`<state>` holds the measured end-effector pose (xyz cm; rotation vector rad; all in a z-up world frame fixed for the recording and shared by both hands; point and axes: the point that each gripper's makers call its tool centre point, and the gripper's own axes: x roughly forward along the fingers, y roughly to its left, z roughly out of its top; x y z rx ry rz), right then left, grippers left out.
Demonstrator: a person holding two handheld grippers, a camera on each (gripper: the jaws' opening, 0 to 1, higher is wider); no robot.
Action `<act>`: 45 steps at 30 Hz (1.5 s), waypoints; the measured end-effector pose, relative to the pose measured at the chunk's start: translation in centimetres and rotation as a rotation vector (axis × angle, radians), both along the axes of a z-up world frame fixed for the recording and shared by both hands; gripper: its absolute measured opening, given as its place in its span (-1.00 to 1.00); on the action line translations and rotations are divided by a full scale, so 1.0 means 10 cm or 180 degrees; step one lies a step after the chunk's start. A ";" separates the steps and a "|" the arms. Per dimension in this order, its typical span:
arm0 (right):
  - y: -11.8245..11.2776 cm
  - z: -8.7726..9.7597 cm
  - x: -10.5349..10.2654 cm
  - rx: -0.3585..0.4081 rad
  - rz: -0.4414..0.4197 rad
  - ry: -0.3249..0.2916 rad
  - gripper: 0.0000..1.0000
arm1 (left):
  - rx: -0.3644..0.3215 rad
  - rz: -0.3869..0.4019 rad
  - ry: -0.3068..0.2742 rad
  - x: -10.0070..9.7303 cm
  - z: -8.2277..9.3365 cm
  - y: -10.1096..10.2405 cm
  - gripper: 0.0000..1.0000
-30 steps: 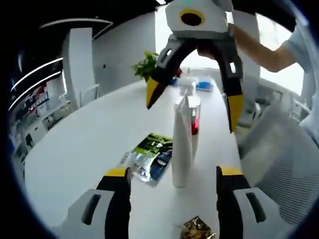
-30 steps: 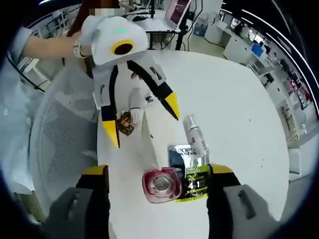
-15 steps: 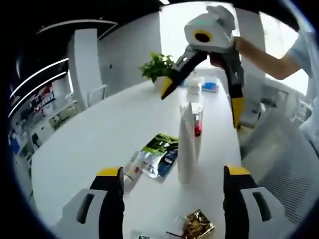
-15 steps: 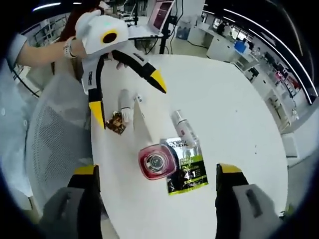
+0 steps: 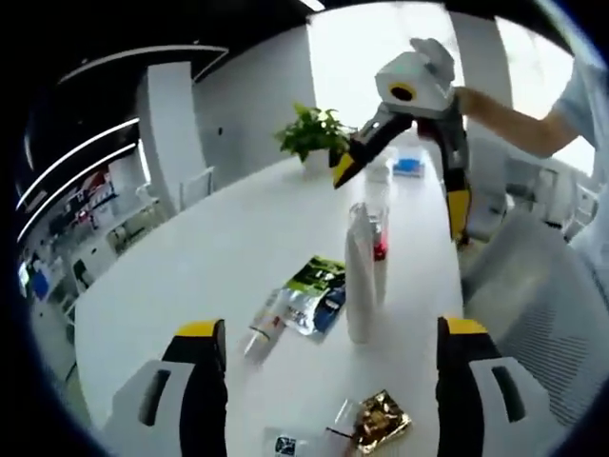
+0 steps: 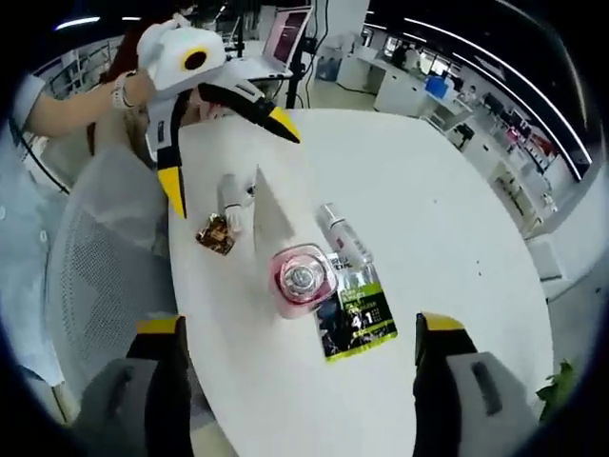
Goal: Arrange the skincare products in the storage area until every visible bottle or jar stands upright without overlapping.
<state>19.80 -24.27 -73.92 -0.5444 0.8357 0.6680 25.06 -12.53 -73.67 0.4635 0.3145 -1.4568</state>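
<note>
though half-hidden behind tube (image 5: 359,286), red-capped bottle (image 5: 378,249)

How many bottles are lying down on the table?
1. A small clear bottle lies on its side beside the green sachet. The white tube and the red-capped bottle stand upright; others may be hidden.

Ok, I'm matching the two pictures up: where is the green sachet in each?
Left gripper view: green sachet lies flat at centre, just left of the upright white tube.
Right gripper view: green sachet lies right of centre, beside the pink-lidded jar.
Shared landmark: the gold foil packet.
</note>
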 end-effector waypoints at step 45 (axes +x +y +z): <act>-0.05 -0.09 -0.11 0.0537 -0.0536 -0.0513 0.96 | 0.0154 0.0068 -0.0202 0.07 -0.19 0.28 0.95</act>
